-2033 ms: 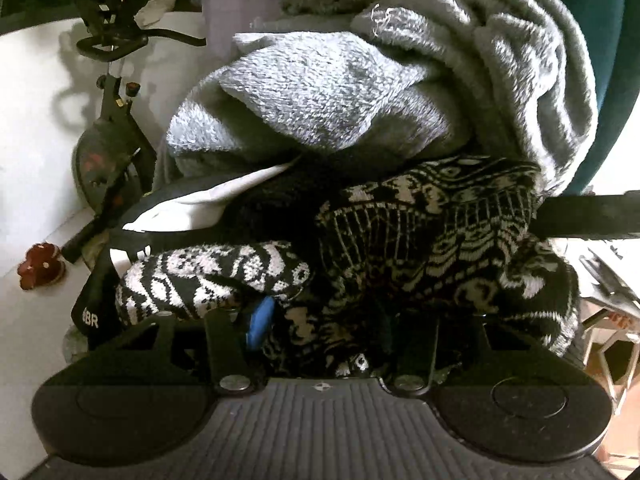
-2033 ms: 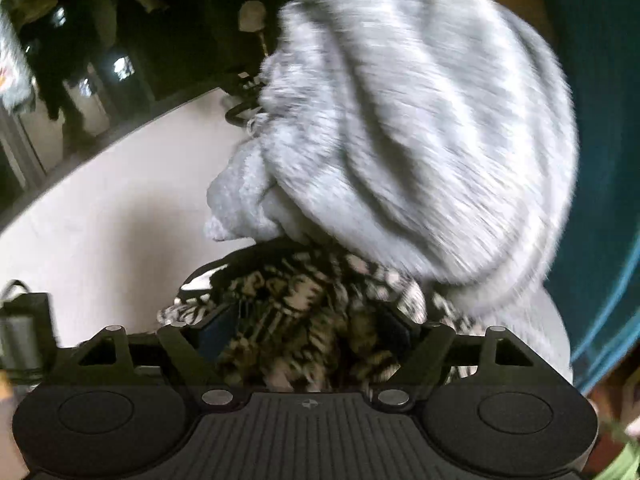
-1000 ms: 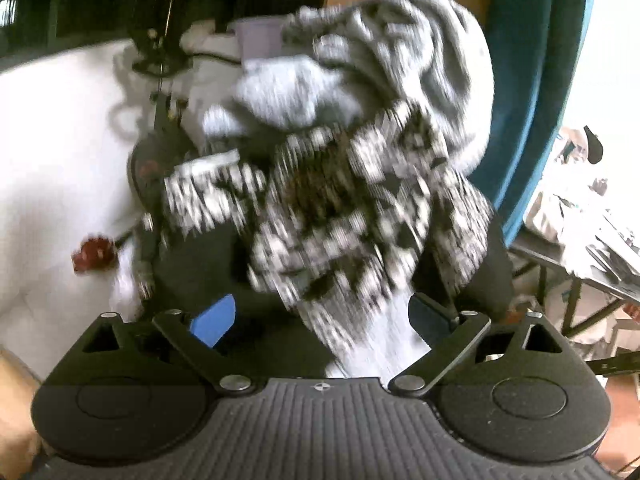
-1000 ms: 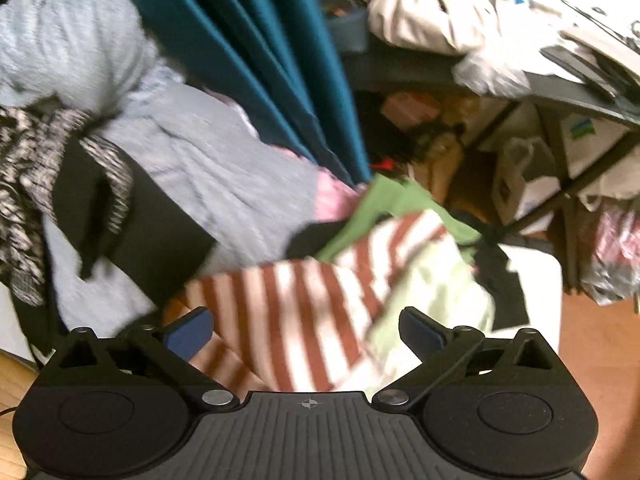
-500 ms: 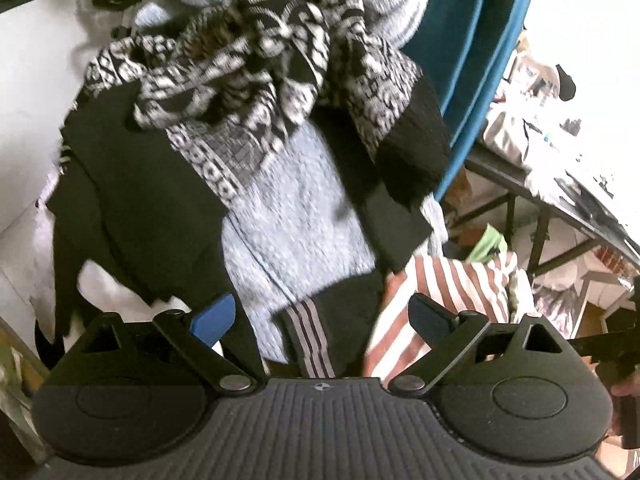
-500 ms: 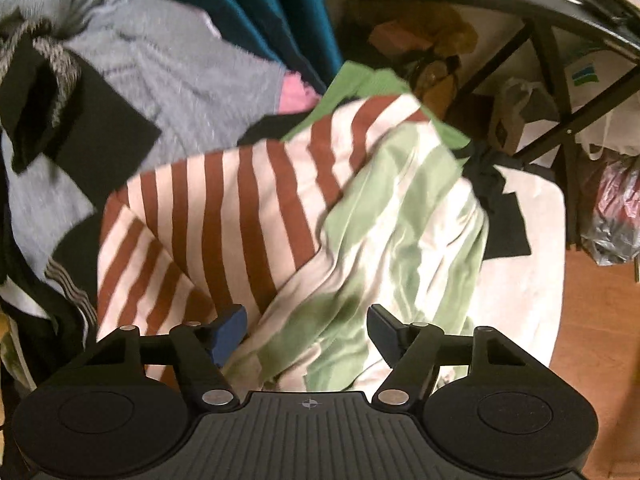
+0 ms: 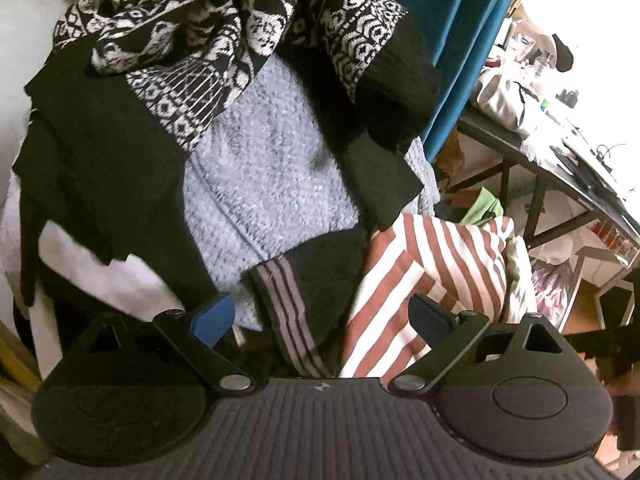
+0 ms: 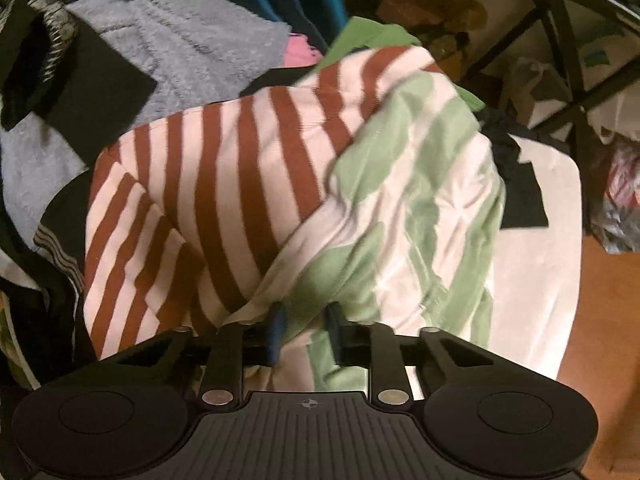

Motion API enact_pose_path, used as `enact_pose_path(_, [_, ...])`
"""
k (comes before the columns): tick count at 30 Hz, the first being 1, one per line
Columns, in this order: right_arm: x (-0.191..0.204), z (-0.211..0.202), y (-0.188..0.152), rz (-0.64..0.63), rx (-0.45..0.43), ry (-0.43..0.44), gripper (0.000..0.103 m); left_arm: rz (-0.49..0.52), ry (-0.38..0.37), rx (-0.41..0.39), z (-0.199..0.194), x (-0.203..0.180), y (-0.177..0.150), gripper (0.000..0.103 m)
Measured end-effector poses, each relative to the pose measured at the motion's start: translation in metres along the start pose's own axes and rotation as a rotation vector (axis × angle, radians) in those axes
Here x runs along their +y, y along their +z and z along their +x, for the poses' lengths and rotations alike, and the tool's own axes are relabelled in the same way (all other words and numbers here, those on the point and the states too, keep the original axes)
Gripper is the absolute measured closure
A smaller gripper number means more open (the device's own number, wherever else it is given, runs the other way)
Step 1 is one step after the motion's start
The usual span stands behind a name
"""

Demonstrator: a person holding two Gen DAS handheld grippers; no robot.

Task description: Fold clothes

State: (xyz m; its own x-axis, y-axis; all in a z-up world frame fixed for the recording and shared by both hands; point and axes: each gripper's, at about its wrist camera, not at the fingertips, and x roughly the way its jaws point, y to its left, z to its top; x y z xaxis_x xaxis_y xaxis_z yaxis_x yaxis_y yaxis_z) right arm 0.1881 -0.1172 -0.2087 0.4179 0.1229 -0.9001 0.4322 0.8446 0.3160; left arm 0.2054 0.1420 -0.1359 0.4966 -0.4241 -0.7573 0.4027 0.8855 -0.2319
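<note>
A pile of clothes fills both views. In the right wrist view a brown-and-white striped garment (image 8: 208, 184) lies against a green-and-white garment (image 8: 420, 208). My right gripper (image 8: 306, 330) is closing its jaws, and a fold of the green-and-white garment is pinched between the pads. My left gripper (image 7: 320, 320) stands open just above a black garment with grey stripes (image 7: 296, 292) and the edge of the striped garment (image 7: 420, 272). Farther up lie a grey fluffy sweater (image 7: 260, 168) and a black-and-white patterned knit (image 7: 208, 28).
A teal fabric panel (image 7: 460, 20) rises behind the pile. A black-legged table (image 7: 536, 196) with clutter stands to the right, with bags under it (image 8: 624, 200). The clothes rest on a white surface (image 8: 536, 280) beside a wooden floor (image 8: 608, 320).
Both grippers came down from the grey and patterned heap to the striped clothes. The right jaws went from wide apart to nearly together on the green-and-white fold. The left jaws stayed wide.
</note>
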Motion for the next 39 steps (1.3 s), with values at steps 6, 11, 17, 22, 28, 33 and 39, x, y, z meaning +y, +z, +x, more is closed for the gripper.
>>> enact_pose_path(6, [-0.003,-0.011,0.004,0.046,-0.039,0.016,0.075,0.01,-0.014,0.009,0.01,-0.002,0.01,0.008])
enact_pose_path(11, [0.0,-0.006,0.013,0.044,-0.048,0.006,0.068,0.019,-0.013,0.016,0.012,-0.003,0.014,0.008])
enact_pose_path(17, [0.003,0.006,0.011,0.009,-0.022,-0.02,0.082,0.007,0.002,0.019,0.013,0.0,0.014,0.008])
enact_pose_path(22, [-0.008,0.001,0.006,0.009,-0.018,-0.04,0.09,-0.009,-0.001,0.021,0.018,-0.003,0.015,0.008])
enact_pose_path(28, [-0.033,-0.005,-0.004,0.036,0.002,-0.16,0.095,-0.006,-0.018,0.025,0.022,-0.01,0.013,0.008])
enact_pose_path(33, [-0.059,-0.001,-0.013,0.07,0.042,-0.26,0.096,-0.002,-0.014,0.034,0.022,-0.011,0.01,0.008])
enact_pose_path(39, [-0.068,0.006,-0.02,0.077,0.075,-0.324,0.096,-0.015,-0.001,0.03,0.02,-0.007,0.009,0.008])
